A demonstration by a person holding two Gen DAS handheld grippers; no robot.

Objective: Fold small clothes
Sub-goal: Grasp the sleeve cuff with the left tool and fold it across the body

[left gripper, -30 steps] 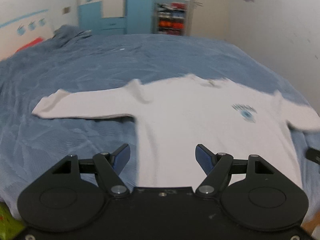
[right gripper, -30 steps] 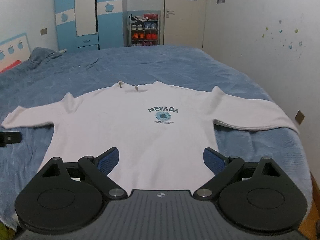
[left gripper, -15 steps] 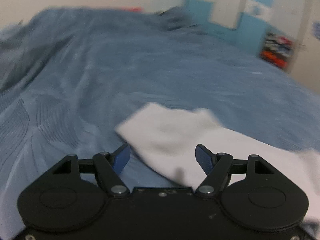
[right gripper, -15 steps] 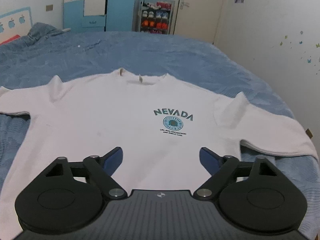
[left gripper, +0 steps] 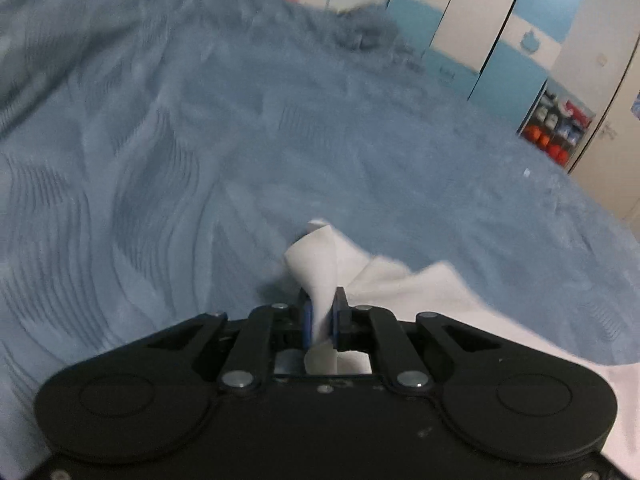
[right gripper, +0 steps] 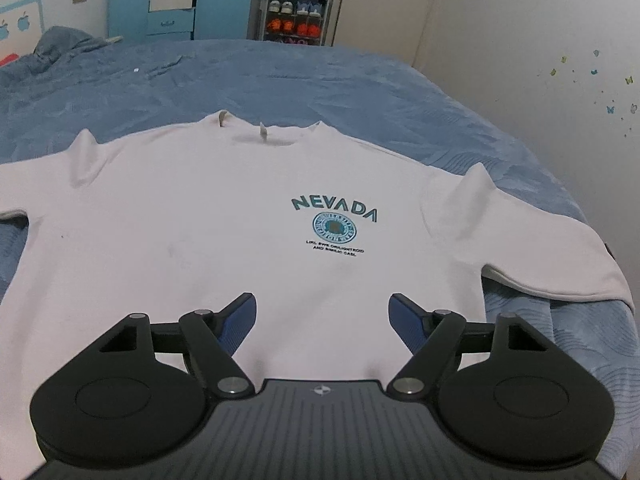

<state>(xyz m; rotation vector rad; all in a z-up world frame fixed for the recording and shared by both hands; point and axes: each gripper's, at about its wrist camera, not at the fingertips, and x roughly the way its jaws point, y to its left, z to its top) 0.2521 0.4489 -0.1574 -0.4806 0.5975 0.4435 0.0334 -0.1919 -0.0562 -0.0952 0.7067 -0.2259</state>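
Note:
A white long-sleeved sweatshirt [right gripper: 200,216] with a teal NEVADA print lies flat, front up, on the blue bedspread [right gripper: 280,76]. In the left wrist view my left gripper [left gripper: 322,314] is shut on the cuff end of one sleeve [left gripper: 318,264], which stands bunched up between the blue pads. The rest of that sleeve trails off to the right. In the right wrist view my right gripper [right gripper: 322,320] hangs open over the lower hem of the sweatshirt, nothing between its fingers. The other sleeve [right gripper: 520,248] lies spread toward the bed's right edge.
Blue and white wardrobes [right gripper: 172,0] and a shoe rack [right gripper: 298,14] stand against the far wall beside a door [right gripper: 380,0]. A rumpled blue blanket [right gripper: 60,44] is heaped at the bed's far left. The white wall [right gripper: 540,60] runs close along the right side.
My left gripper swung from the shirt's body out to the sleeve end, then shut on the cuff. My right gripper moved closer in over the hem and stayed open.

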